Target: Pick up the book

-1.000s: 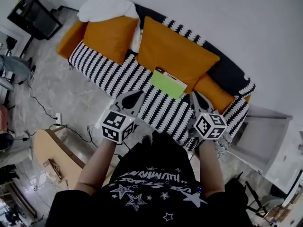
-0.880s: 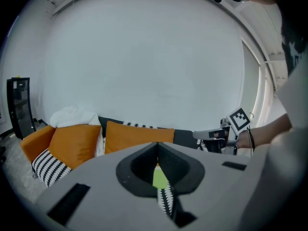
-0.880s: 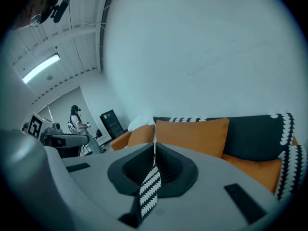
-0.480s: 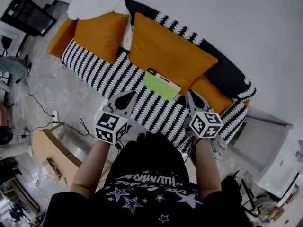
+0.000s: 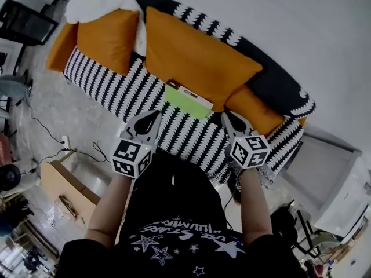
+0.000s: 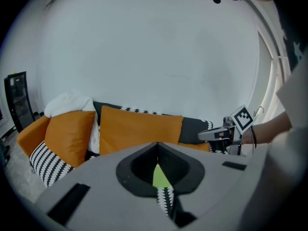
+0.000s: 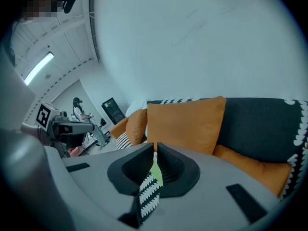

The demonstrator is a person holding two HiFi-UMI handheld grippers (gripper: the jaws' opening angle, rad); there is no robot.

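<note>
I had not picked up the book yet. Nothing of the job was done.

Closest to me, the left gripper (image 5: 153, 118) and the right gripper (image 5: 228, 116) both hung over the front part of the sofa (image 5: 116, 88), side by side and well apart. Both were empty. The left fingers (image 6: 137, 165) were pressed together at the tips. The right fingers (image 7: 175, 170) were pressed together too, with only a thin crack between them.

A little farther back on the sofa seat lay the book (image 5: 186, 100). It was green and lay flat on the black and white stripes. It sat between the two grippers, but deeper into the sofa than both of them. No finger touched it. In each gripper view I could see only a small green bit of it past the closed tips.

Behind the book, against the sofa's back, leaned a big orange cushion (image 5: 197, 62). The book's far edge lay just beside it, maybe touching.

I thought almost all the work was left. I would have to spread the fingers, reach in over the seat, pinch an edge of the book and lift it off the sofa.
</note>
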